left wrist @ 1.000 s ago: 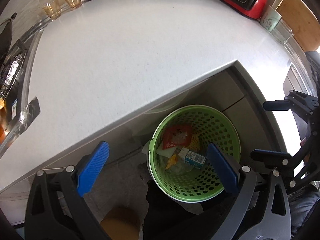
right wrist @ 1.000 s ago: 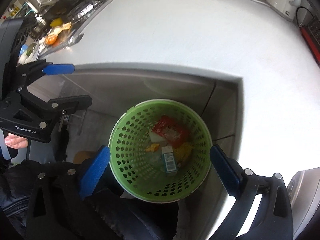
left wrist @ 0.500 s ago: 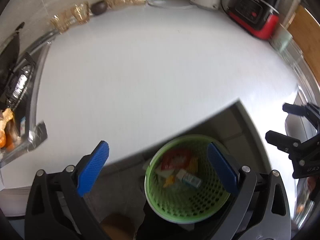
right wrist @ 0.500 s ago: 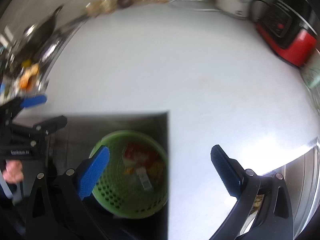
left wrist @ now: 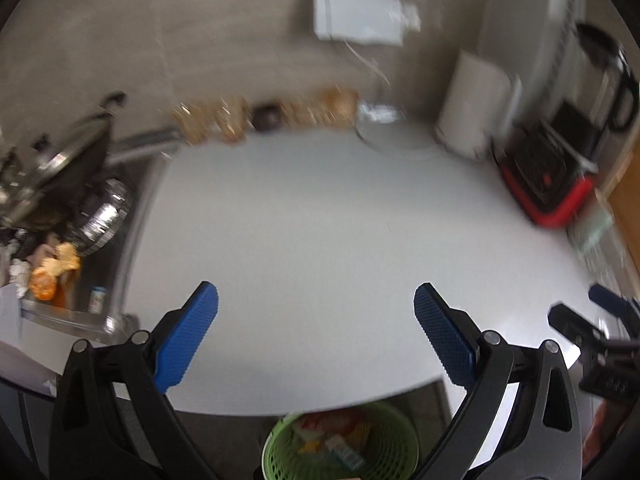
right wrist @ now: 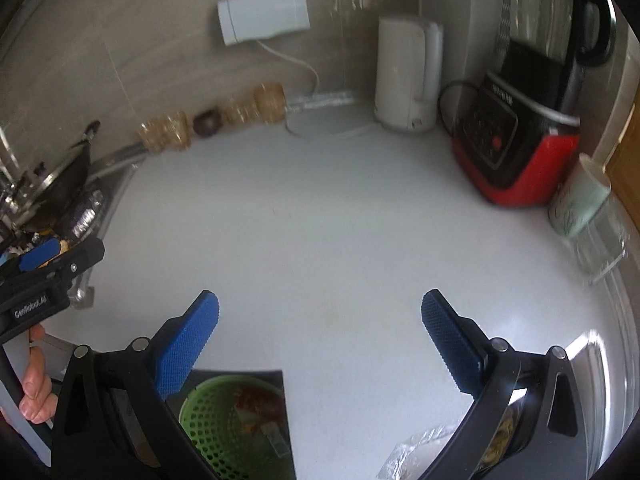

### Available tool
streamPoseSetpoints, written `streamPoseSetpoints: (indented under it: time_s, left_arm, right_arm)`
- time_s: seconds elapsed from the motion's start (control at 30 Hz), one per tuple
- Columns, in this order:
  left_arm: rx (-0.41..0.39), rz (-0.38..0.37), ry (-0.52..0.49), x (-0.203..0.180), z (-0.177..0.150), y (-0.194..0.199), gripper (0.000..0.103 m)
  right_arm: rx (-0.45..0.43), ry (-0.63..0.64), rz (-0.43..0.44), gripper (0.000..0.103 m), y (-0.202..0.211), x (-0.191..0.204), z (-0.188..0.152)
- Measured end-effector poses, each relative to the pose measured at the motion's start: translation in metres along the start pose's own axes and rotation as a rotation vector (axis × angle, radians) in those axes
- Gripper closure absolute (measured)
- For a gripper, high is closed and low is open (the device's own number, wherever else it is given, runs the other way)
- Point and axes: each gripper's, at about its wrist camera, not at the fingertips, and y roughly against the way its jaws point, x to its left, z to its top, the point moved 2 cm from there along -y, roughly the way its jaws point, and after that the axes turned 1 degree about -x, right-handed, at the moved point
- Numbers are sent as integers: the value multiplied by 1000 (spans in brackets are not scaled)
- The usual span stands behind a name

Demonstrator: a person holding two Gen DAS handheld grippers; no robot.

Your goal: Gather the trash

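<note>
White countertop (right wrist: 320, 240) carries no loose trash, the green basket (right wrist: 224, 428) below its near edge holds wrappers, and both the left gripper (left wrist: 316, 336) and right gripper (right wrist: 320, 340) hover released and empty, so the next move likely calls for locating any remaining trash.

White counter (right wrist: 320, 240): kettle (right wrist: 408, 76), red appliance (right wrist: 516, 148), amber glasses (right wrist: 164, 136), mug (right wrist: 580, 204).

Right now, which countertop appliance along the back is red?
The blender base at the right, black on top with a red bottom. The kettle beside it is white.
</note>
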Motion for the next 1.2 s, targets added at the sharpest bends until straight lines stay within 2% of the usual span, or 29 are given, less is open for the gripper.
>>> streamPoseSetpoints:
  time_s: [0.23, 0.47, 1.2]
  left_arm:
    - [-135, 37, 30, -5, 38, 46, 8]
    - [-190, 33, 14, -16, 56, 68, 8]
    - [-192, -8, -9, -20, 62, 64, 8]
  right_arm:
    - [-140, 22, 24, 2, 45, 5, 38]
    - [-245, 23, 12, 2, 80, 5, 61]
    - [-257, 25, -41, 2, 85, 11, 66]
